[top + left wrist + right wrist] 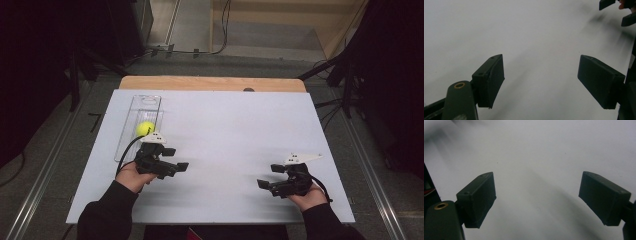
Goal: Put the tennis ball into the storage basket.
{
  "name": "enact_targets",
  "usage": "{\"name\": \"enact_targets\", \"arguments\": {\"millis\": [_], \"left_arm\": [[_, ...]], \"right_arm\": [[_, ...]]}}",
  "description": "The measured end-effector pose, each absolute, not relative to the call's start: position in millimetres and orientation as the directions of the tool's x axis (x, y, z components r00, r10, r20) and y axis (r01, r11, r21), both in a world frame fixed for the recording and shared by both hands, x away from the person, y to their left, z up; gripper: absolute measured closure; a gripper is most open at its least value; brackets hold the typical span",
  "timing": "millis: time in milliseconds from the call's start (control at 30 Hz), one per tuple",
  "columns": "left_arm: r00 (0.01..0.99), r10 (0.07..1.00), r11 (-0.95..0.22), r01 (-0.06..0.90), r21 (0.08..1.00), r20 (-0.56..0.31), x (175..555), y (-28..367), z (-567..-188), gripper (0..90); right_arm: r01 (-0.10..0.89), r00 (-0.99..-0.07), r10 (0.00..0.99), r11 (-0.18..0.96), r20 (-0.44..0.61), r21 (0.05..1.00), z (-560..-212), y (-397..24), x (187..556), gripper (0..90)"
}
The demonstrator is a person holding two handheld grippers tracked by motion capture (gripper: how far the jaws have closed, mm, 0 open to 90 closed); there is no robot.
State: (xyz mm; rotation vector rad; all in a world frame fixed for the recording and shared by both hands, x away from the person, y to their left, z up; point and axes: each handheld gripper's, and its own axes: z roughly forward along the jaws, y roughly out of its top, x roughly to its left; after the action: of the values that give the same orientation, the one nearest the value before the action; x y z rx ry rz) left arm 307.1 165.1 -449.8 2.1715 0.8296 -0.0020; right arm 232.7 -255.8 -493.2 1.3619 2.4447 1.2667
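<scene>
Grippers rest low on the white table (pixel 225 125), my left gripper (pixel 172 167) and right gripper (pixel 267 184) both wide apart, holding nothing. Just beyond the left gripper, a yellow ball (pixel 145 129) sits in a clear tray (pixel 142 102). Nothing started; reaching for the ball seems likely next.

A white board (pixel 225 130) covers the wooden table (pixel 210 83) under both grippers; beyond them lies grey floor (pixel 260 62) (dark at either side) with cables (pixel 220 30).
</scene>
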Motion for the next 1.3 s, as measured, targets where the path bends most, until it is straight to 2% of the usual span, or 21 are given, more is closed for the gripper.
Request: {"name": "enact_targets", "arguments": {"millis": [1300], "left_arm": [[0.82, 0.526, -0.496, 0.512, 0.701, -0.228, 274, 179, -473, 22.4]], "right_arm": [[0.683, -0.601, 0.732, 0.263, 0.32, 0.682, -493, -256, 233, 12.5]]}}
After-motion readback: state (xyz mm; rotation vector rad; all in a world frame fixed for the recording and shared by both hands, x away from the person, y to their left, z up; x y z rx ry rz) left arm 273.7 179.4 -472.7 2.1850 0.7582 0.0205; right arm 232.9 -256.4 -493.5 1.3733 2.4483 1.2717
